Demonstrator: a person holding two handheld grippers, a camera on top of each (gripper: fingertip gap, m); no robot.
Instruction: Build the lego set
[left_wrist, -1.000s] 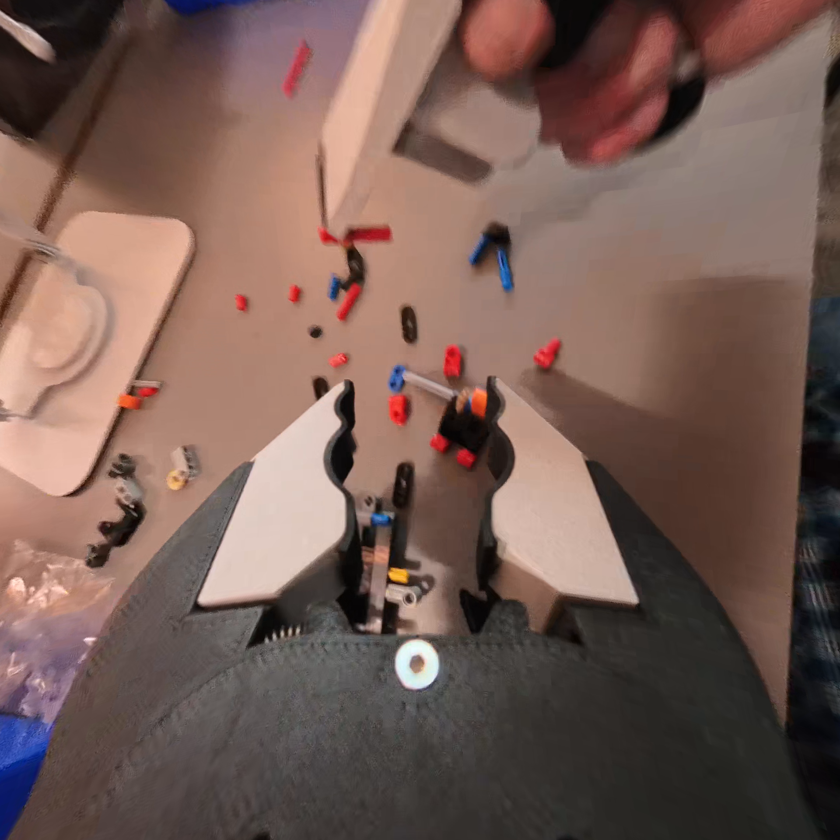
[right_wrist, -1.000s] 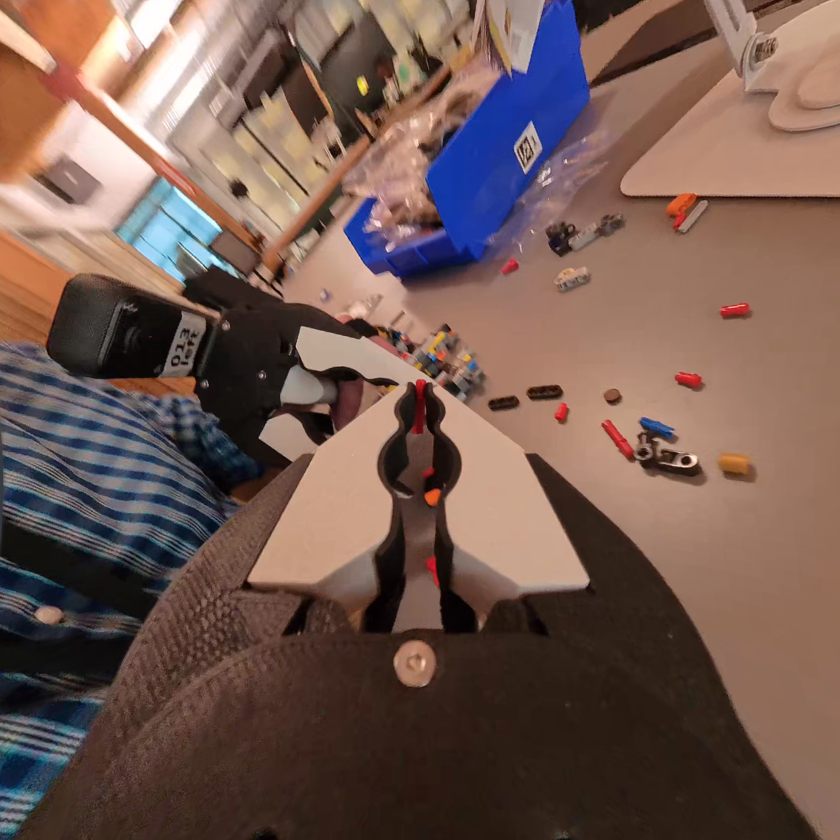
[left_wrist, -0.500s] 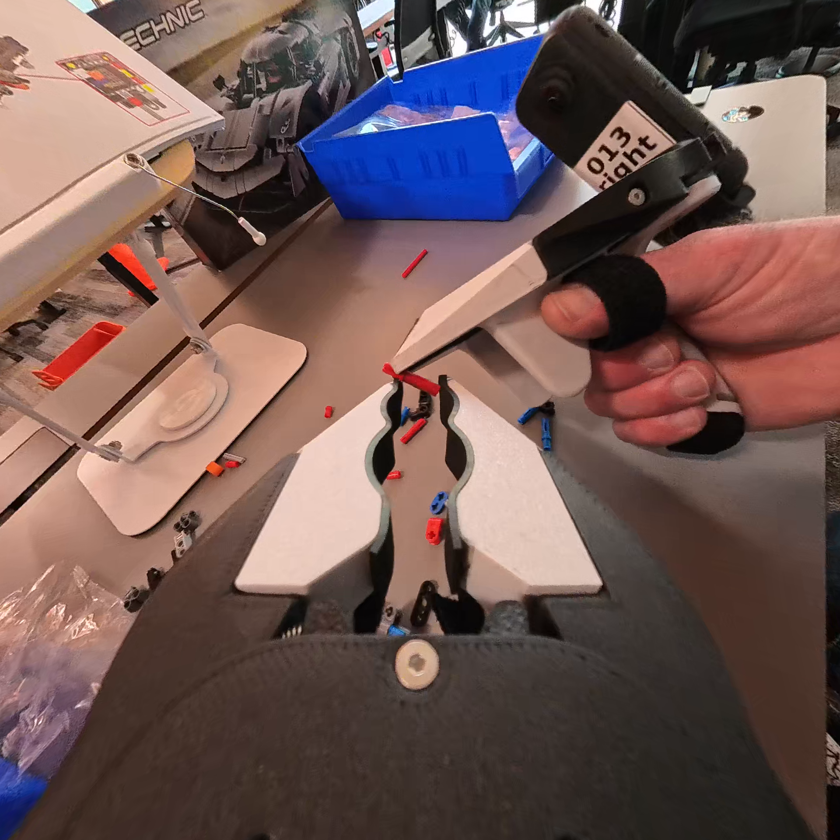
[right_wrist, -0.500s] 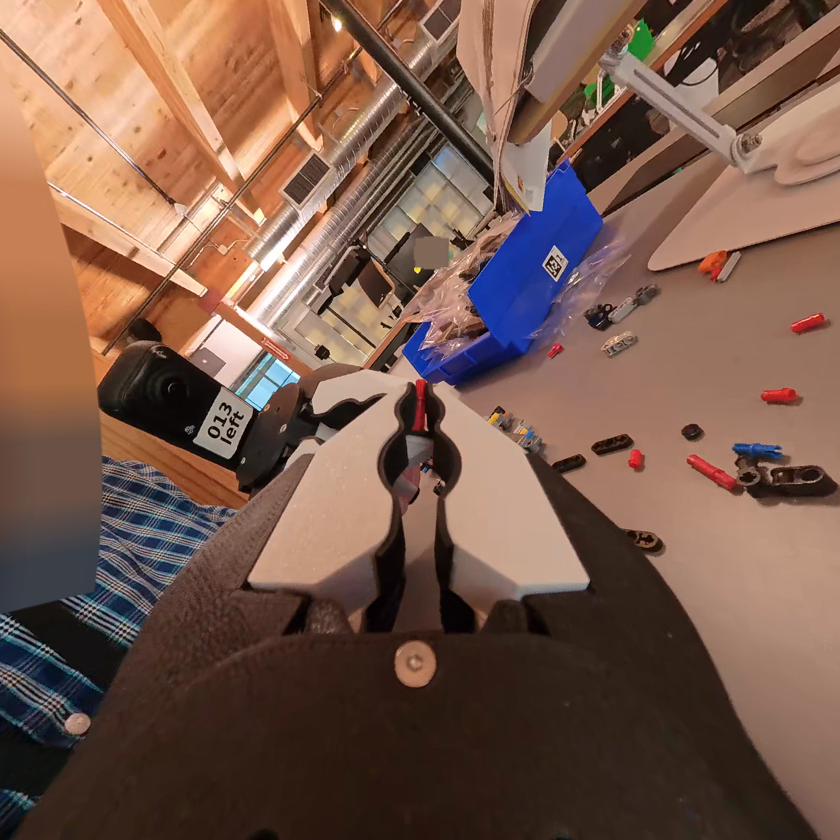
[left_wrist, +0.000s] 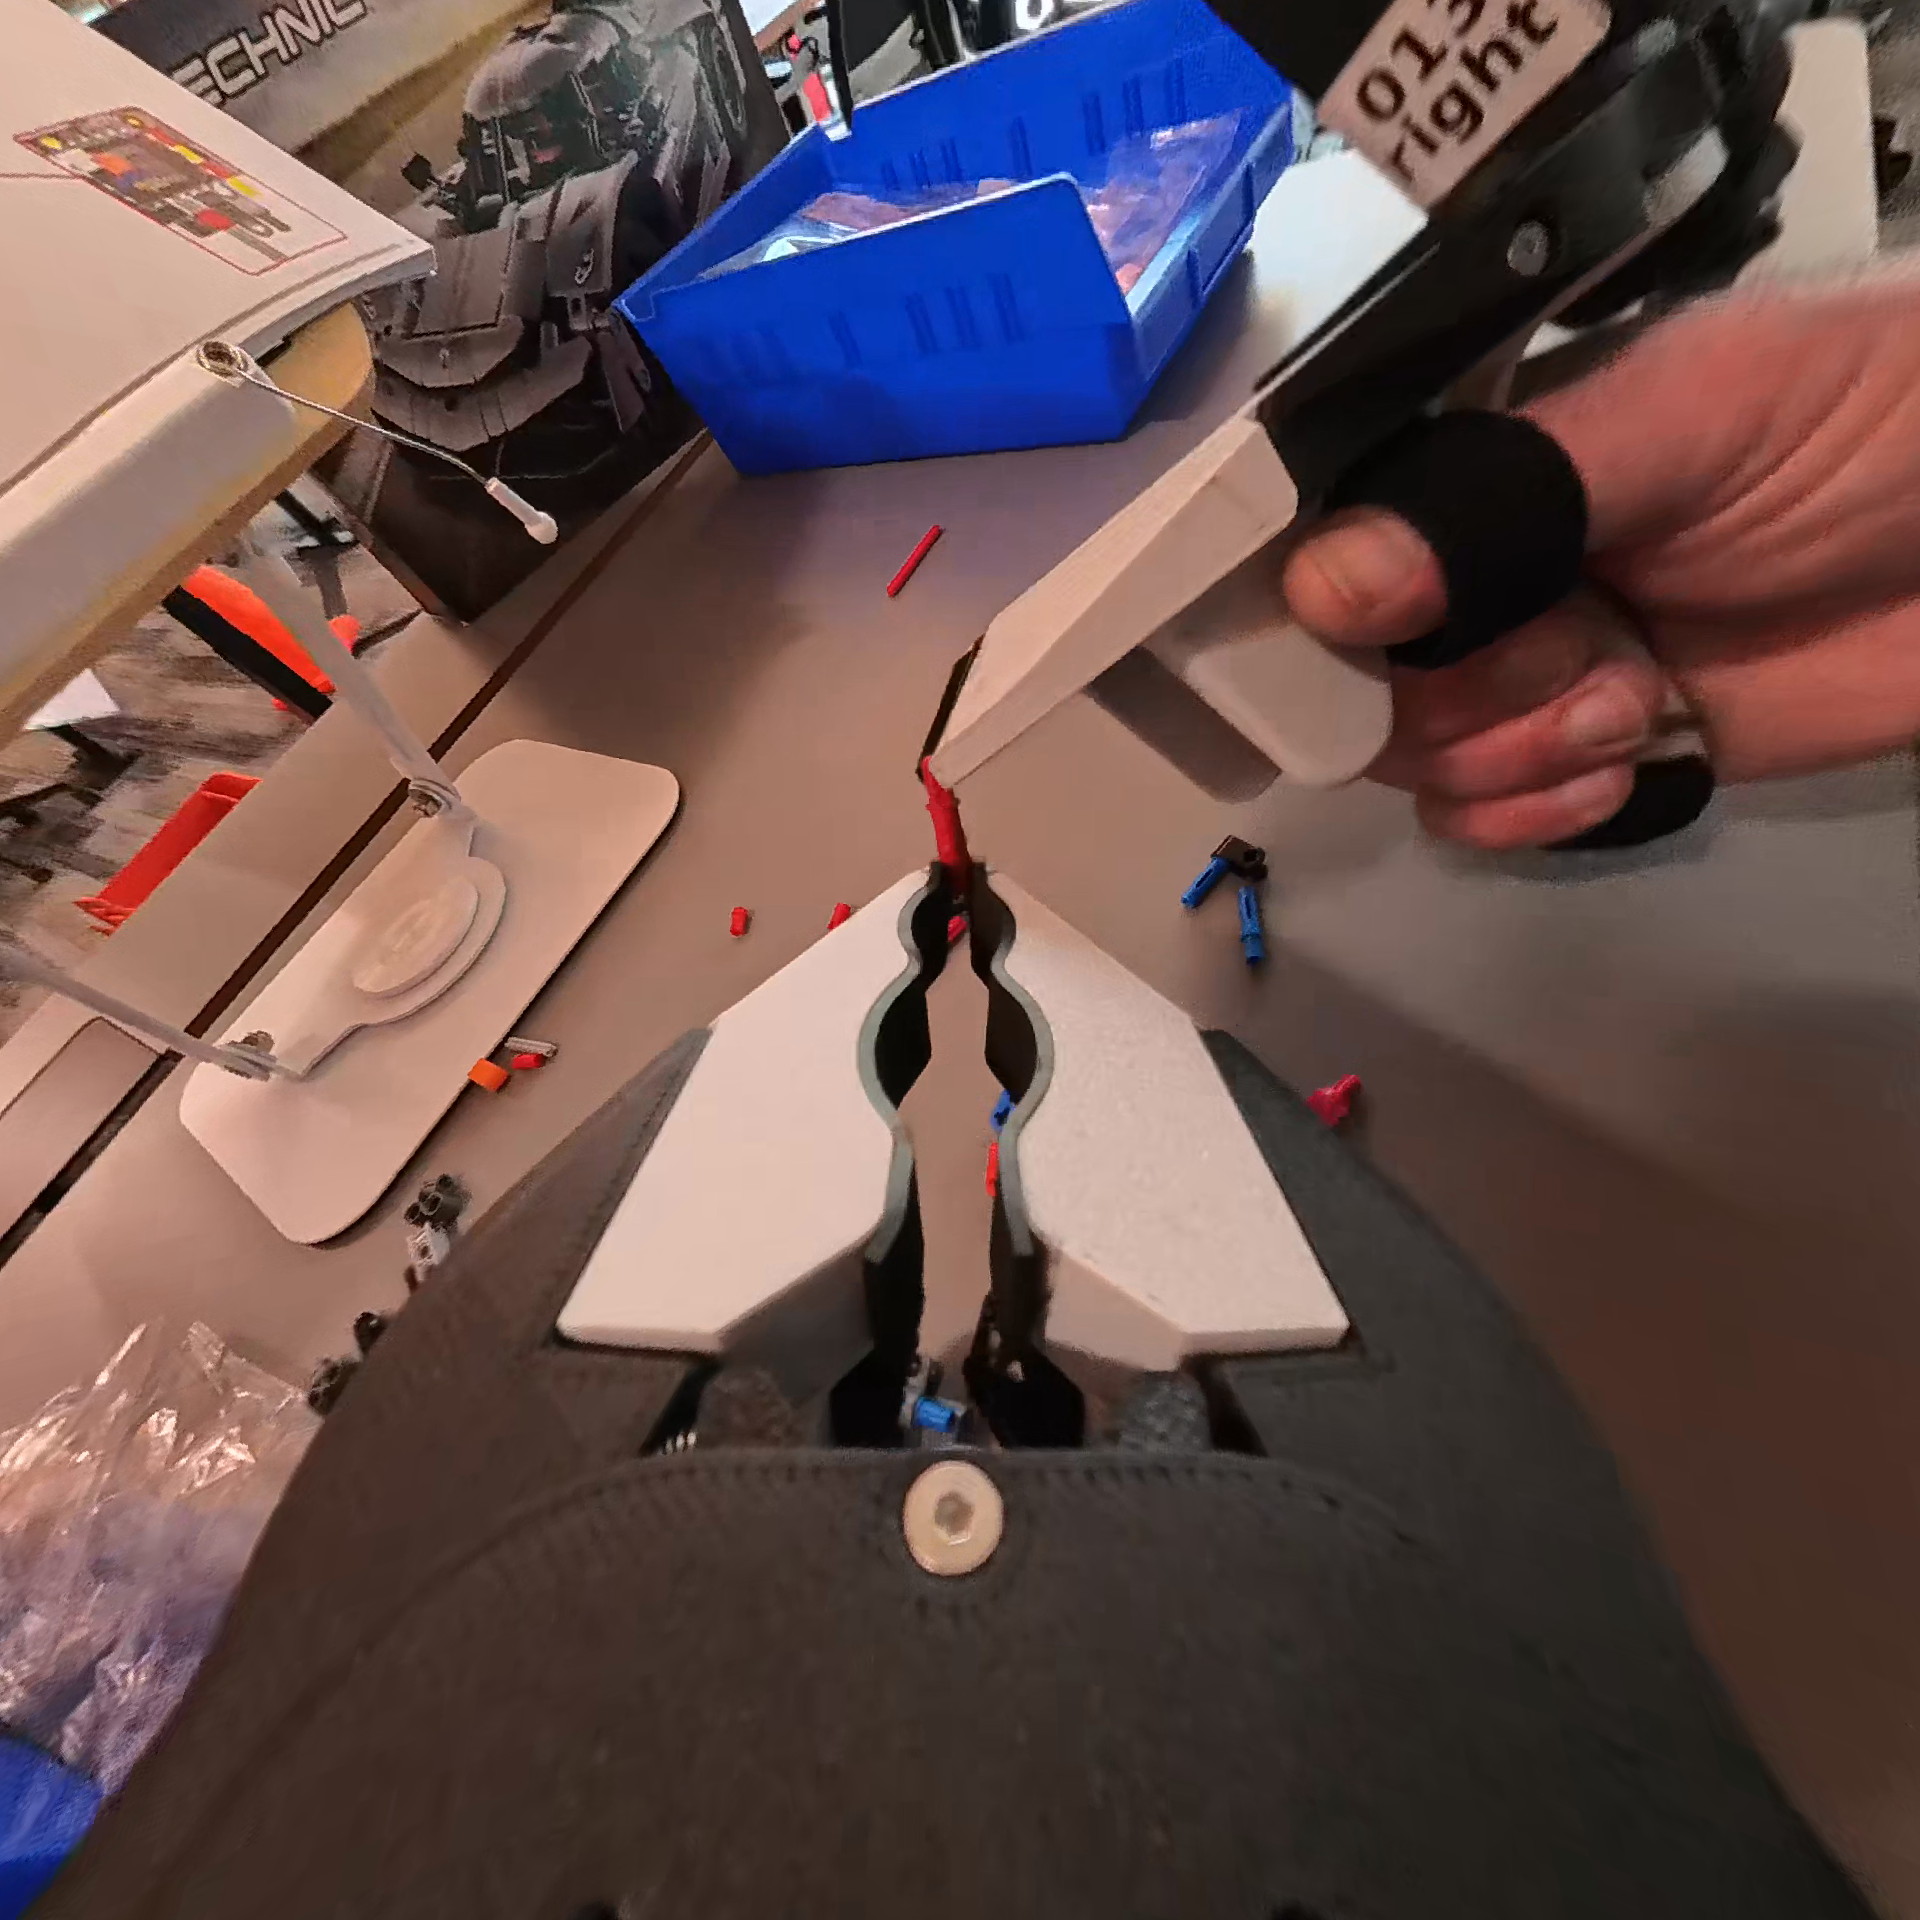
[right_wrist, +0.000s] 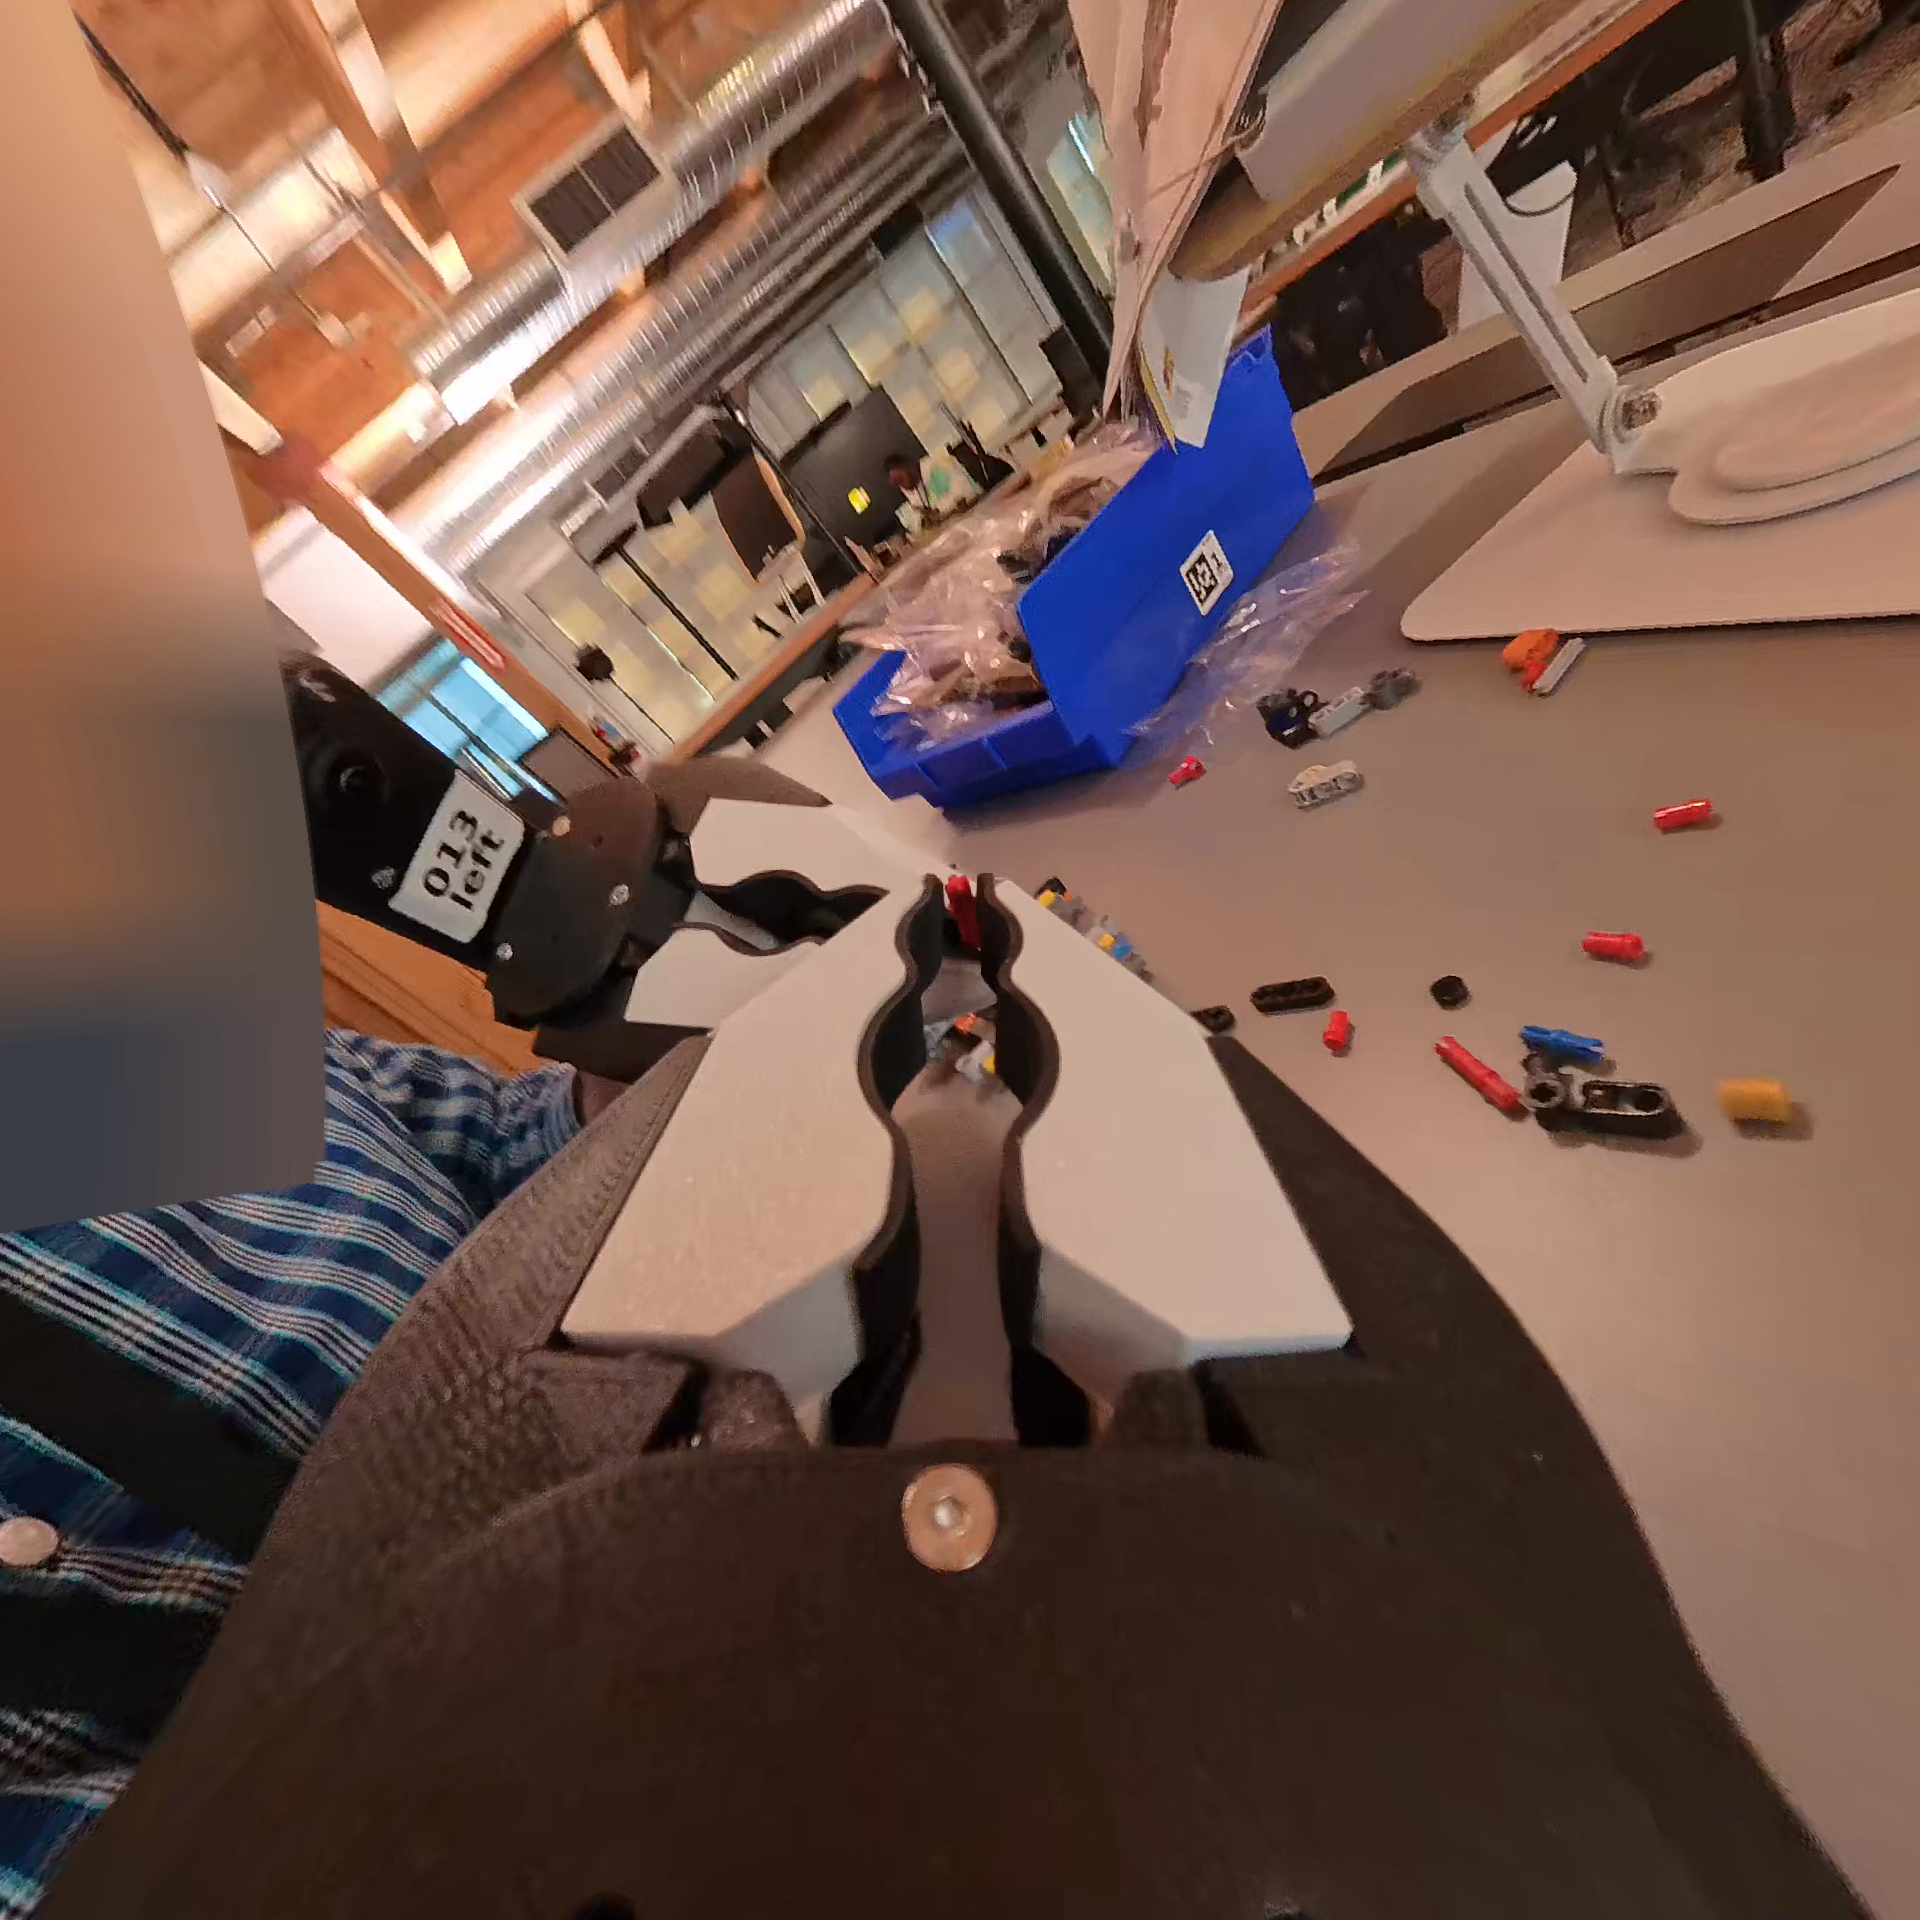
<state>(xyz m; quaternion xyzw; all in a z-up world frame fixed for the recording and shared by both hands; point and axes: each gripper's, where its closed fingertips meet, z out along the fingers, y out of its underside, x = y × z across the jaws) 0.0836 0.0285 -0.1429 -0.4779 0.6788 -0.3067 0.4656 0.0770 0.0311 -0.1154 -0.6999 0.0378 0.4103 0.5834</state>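
Pinching one red axle pin (left_wrist: 947, 831) between both tool tips: my right gripper (right_wrist: 961, 902) is clamping its upper end, my left gripper (left_wrist: 957, 896) its lower. Judging it light, rigid, slick; I am gripping mid-shaft, squarely.

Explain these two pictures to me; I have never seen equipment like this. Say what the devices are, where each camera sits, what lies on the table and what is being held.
There is no robot here. A person holds a hand-squeezed tool in each hand, each ending in white two-finger tongs with a camera mounted behind them, looking forward.

One picture looks along the left tongs; the person's hand and the other tool show ahead. The other picture looks along the right tongs.

Both tongs pinch one small red pin, meeting tip to tip above the grey table.

On the table lie scattered small red, blue and black building pieces, a blue bin, clear plastic bags and a white stand base carrying an instruction booklet.
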